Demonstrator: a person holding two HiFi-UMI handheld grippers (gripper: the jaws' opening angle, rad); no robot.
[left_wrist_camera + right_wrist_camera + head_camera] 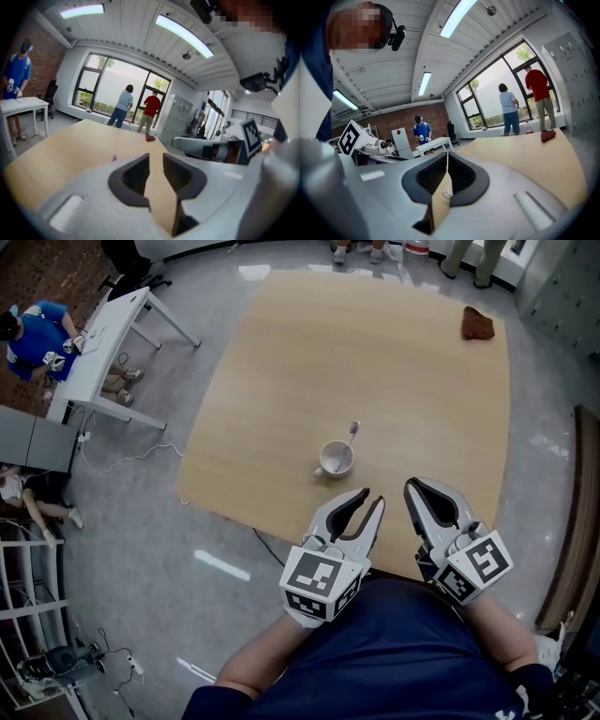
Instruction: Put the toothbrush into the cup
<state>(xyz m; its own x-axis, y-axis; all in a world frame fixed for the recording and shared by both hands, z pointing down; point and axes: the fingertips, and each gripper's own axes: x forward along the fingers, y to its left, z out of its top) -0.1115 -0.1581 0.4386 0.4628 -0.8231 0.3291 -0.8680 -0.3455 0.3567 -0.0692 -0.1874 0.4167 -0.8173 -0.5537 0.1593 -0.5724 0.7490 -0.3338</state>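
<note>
Toothbrush (352, 435) is standing in the white cup (333, 460), its upper end leaning out over the rim to the right. Both are out on the counter (375, 343), ahead of the two claws and touching neither.

At the near edge of the counter the left claw (371, 497) is hanging with its jaws slightly parted and nothing sitting between them. The left gripper view is showing only bare counter through the gap. Just beside it the right claw (413, 486) is hovering with its jaws meeting at the tips and gripping nothing. Through the slit lower down, the right gripper view is catching the cup (448, 192).

The cup is sitting near the left claw's tips, ahead of them and a little to the left, and farther from the right claw.

Further out, a reddish-brown cloth (477, 323) is lying at the counter's far right corner. Off to the left a white desk (98, 343) is standing on the floor (178, 549), with a person in blue (33, 334) beside it. Two people (138, 108) are standing at the windows (103, 84).
</note>
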